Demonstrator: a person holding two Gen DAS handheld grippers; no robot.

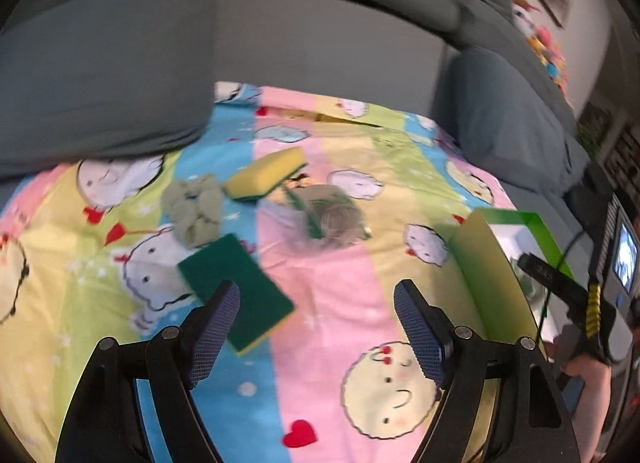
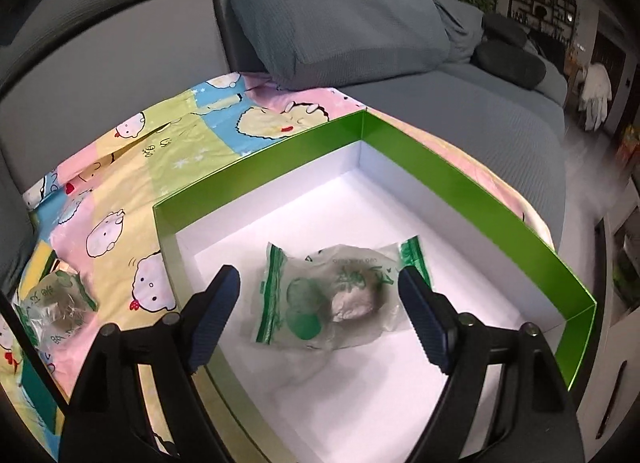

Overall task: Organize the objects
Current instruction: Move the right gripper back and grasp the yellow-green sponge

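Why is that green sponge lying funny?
The nearer sponge lies flipped, green scrubby side up, skewed on the sheet. The other sponge rests yellow side up. Nothing looks spilled or broken.

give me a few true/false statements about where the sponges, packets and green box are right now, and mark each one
1. The green box holds one clear packet. True.
2. The right tool is shut on that packet. False: its jaws stand wide open above it, holding nothing.
3. Two sponges lie on the cartoon-print sheet. True: a yellow-side-up sponge and a green-side-up sponge.
4. The left tool grips the green-side-up sponge. False: it is open and empty, with the sponge on the sheet under its left finger.
5. The scrunchie is inside the box. False: it lies on the sheet between the two sponges.
6. A second packet is outside the box. True.
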